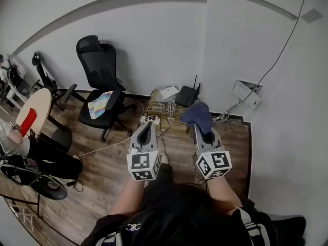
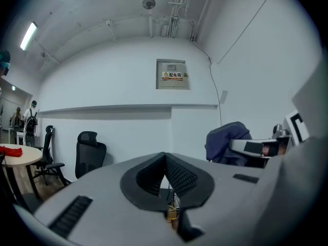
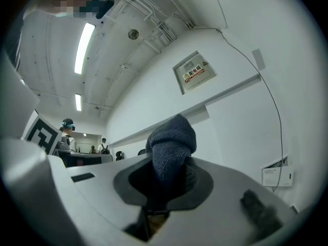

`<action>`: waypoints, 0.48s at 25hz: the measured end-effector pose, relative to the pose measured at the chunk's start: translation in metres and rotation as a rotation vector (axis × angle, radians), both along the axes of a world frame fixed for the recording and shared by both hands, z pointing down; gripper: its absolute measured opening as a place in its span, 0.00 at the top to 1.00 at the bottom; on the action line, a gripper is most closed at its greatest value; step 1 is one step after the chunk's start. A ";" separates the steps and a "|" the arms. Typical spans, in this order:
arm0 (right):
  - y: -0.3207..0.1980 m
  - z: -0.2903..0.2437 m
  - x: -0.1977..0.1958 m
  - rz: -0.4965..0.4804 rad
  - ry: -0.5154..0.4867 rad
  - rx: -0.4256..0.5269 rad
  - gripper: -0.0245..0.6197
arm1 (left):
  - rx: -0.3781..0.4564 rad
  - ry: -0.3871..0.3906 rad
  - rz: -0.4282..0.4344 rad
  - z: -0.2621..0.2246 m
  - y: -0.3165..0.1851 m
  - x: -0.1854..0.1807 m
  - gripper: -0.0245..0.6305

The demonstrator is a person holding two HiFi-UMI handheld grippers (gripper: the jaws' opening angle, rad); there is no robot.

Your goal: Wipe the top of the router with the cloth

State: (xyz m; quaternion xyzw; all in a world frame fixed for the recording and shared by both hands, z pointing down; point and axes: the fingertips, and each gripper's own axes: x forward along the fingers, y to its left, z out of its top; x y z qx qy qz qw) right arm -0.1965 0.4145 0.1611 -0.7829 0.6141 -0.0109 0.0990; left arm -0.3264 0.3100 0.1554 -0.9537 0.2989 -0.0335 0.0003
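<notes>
Router [image 1: 187,95]: black, antennas up, at the foot of the wall.
Cloth [image 1: 197,115]: dark blue, bunched, just in front of the router, clamped between the right gripper's [image 1: 204,129] jaws.
Left gripper [image 1: 146,131]: jaws pressed together, nothing between them, front-left of the router.
Office chair [image 1: 100,84]: black, well left of the router.
</notes>
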 end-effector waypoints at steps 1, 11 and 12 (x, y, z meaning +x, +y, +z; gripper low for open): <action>-0.001 0.001 0.003 0.010 0.006 -0.001 0.87 | 0.002 0.000 0.006 0.001 -0.002 0.003 0.96; -0.040 0.003 0.053 0.042 0.003 0.011 0.87 | 0.000 0.017 0.058 0.014 -0.049 0.060 0.96; -0.047 0.003 0.059 0.043 0.004 0.009 0.87 | -0.007 0.017 0.061 0.015 -0.056 0.067 0.96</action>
